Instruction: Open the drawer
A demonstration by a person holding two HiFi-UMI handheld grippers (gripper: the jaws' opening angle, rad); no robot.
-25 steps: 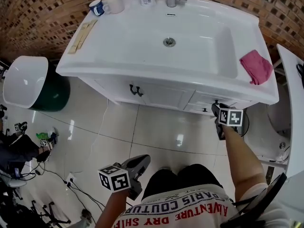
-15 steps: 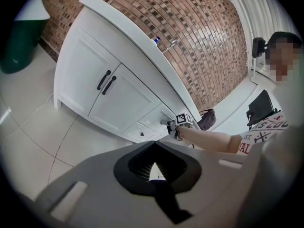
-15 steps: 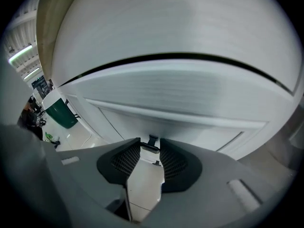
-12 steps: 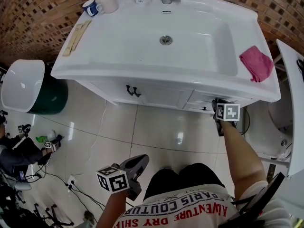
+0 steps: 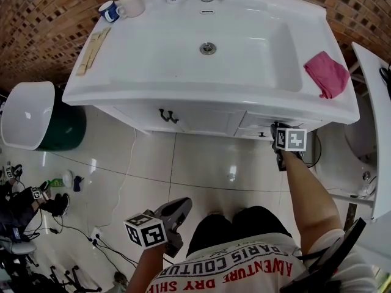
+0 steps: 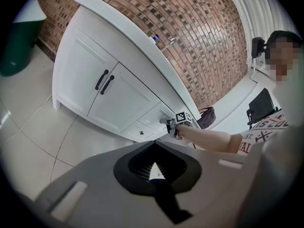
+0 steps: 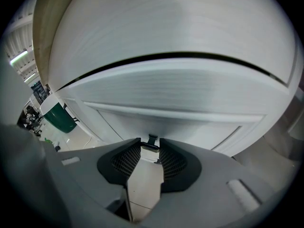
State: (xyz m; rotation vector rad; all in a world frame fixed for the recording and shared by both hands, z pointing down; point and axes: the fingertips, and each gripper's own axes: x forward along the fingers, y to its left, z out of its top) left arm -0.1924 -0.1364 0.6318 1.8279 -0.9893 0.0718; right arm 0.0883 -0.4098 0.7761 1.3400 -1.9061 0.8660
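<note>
Seen from the head view, the white counter (image 5: 122,72) with its sink stands against a brick wall (image 5: 43,17), and a pink cloth (image 5: 327,73) lies on its right edge. The drawer (image 5: 269,123) sits under that right end, not yet pulled out, with the right tool (image 5: 276,133) up against its front. The left tool (image 5: 178,208) hangs low over the floor tiles (image 5: 201,163), well apart from the drawer. In the left gripper view, its jaws are together with nothing between them. In the right gripper view, the jaws are closing on the drawer's dark handle (image 7: 151,143), which fills the gap between the pads
</note>
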